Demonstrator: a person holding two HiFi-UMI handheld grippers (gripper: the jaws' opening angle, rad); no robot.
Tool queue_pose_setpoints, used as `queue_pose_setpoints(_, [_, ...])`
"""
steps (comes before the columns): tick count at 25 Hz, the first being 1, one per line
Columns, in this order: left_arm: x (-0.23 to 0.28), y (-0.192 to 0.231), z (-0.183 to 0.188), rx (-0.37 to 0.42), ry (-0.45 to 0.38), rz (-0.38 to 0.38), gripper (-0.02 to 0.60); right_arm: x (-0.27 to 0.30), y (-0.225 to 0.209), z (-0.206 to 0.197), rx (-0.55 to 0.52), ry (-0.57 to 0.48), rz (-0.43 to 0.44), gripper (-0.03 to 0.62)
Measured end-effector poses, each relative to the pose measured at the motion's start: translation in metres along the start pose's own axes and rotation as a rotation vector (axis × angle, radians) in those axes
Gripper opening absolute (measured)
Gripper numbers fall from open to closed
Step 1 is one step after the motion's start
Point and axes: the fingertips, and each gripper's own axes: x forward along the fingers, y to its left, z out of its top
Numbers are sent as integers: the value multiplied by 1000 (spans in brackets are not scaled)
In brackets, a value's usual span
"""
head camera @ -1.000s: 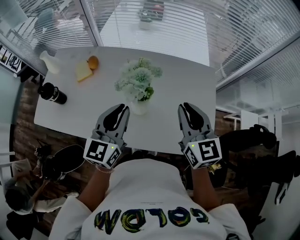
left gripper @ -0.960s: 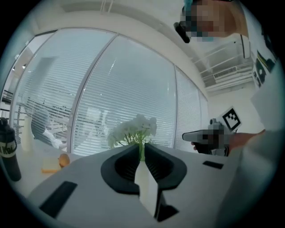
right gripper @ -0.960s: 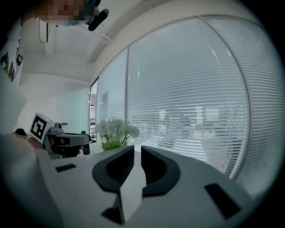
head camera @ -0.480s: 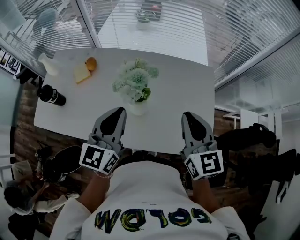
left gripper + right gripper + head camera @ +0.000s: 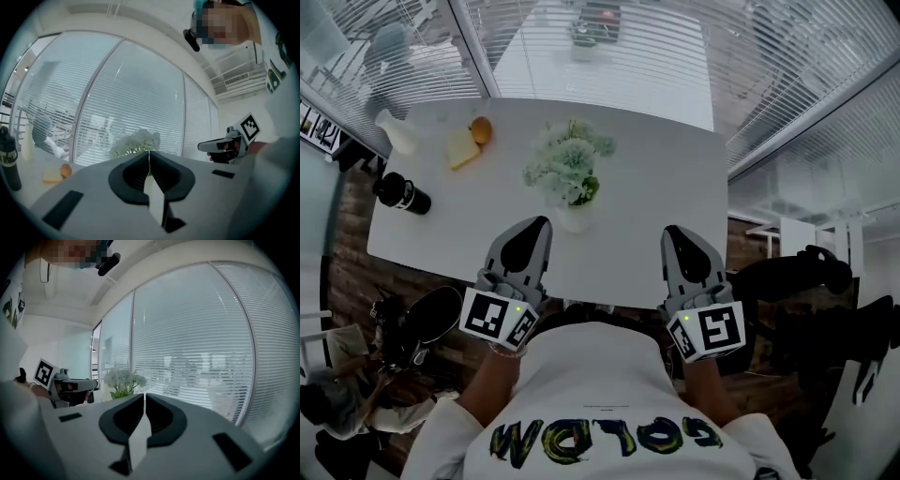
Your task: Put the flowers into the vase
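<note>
A bunch of white and pale green flowers stands upright in a small white vase in the middle of the white table. My left gripper sits just left of the vase, near the table's front edge, jaws shut and empty. At the front right is my right gripper, well apart from the vase, also shut with nothing in it. The left gripper view shows the flowers just beyond the closed tips. The right gripper view shows the flowers off to the left of its closed tips.
A black bottle lies at the table's left edge. A white bottle, a slice of bread and an orange are at the back left. Glass walls with blinds stand behind the table. A second white table lies beyond the glass.
Both grippers' jaws have closed from slightly open. The right gripper has drawn back a little toward the person; the left one has barely shifted. The flowers and vase have not moved.
</note>
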Motion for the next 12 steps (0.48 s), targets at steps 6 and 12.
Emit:
queue_pose_setpoints(6, [-1,1,0,-2,-1,-2,15,0,1,0,-1,0,-5,21])
queue_pose_setpoints(12, [-1,0,0,-2,-5,-7,15,-1,2,2,-2,-6,-10,20])
